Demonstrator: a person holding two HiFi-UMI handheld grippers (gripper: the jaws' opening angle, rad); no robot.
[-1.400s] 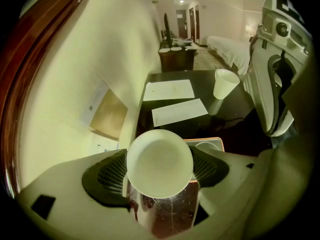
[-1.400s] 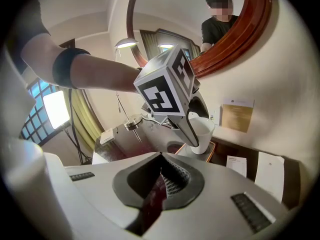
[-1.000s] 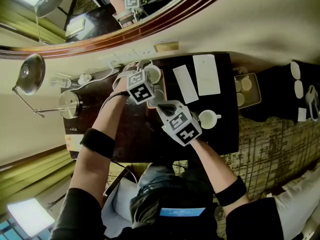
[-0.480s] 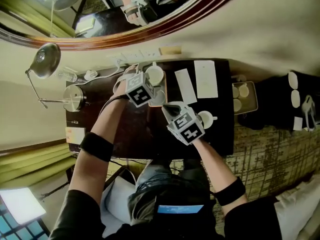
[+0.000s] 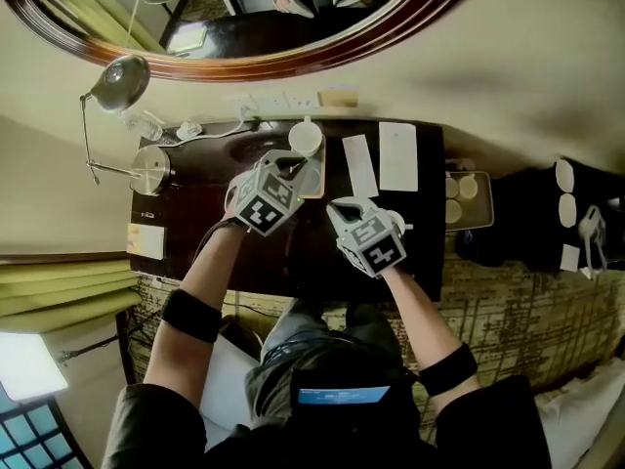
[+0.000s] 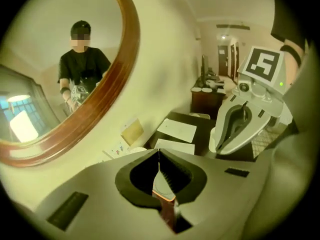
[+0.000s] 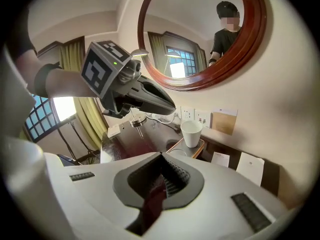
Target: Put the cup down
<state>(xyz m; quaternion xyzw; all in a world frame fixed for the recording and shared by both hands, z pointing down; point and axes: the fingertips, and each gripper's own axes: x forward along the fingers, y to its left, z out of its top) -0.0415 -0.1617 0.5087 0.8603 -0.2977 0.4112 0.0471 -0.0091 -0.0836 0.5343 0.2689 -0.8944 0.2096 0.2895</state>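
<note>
A white paper cup [image 5: 305, 139] [image 7: 191, 132] stands upright on a small wooden tray [image 5: 314, 182] [image 7: 186, 147] at the back of the dark table [image 5: 210, 247], near the wall. My left gripper [image 5: 299, 167] [image 6: 159, 152] hovers above the tray, just in front of the cup and clear of it. Its jaws have just been closing and now meet with nothing between them. My right gripper [image 5: 342, 209] [image 7: 161, 157] hangs to the right of the tray, shut and empty. Each gripper shows in the other's view: the left gripper [image 7: 150, 98], the right gripper [image 6: 240, 126].
Two white cards [image 5: 398, 154] [image 5: 357, 165] lie right of the tray. A desk lamp [image 5: 122, 81], a round metal base [image 5: 151, 170] and a bottle [image 5: 145, 123] stand at the table's left end. A side tray of cups [image 5: 467, 199] sits past the right edge. A mirror [image 5: 391, 22] hangs above.
My left gripper has lifted up and back from the cup, and its jaws have closed. The cup stays on the tray. My right gripper drifted slightly.
</note>
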